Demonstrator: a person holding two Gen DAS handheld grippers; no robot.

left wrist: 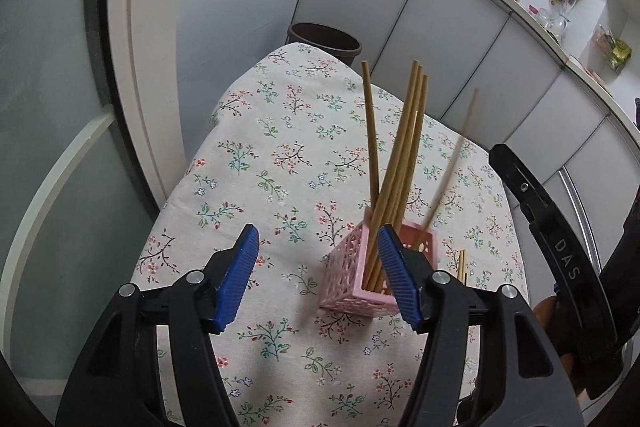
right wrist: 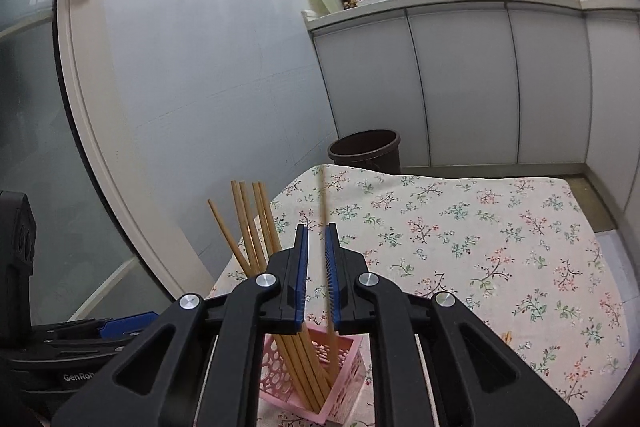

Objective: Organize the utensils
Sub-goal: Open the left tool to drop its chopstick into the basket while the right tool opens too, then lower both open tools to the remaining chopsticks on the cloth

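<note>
- Floral tablecloth [left wrist: 280,155] covers the table; white cabinets [right wrist: 460,79] and a brown bin [right wrist: 366,147] stand behind.
- Pink holder [left wrist: 352,267] stands on the cloth — several chopsticks [left wrist: 404,147] lean inside.
- Left gripper [left wrist: 316,275]: jaws apart, empty, beside the holder.
- Right gripper [right wrist: 316,275]: jaws narrowly apart around one blurred chopstick [right wrist: 326,247], whose lower end is in the holder — grip uncertain.

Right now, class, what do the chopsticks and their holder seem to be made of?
Chopsticks: probably bamboo or wood, matte tan, uncoated look. Holder: likely moulded plastic, smooth pink, its walls pierced with round holes.
</note>
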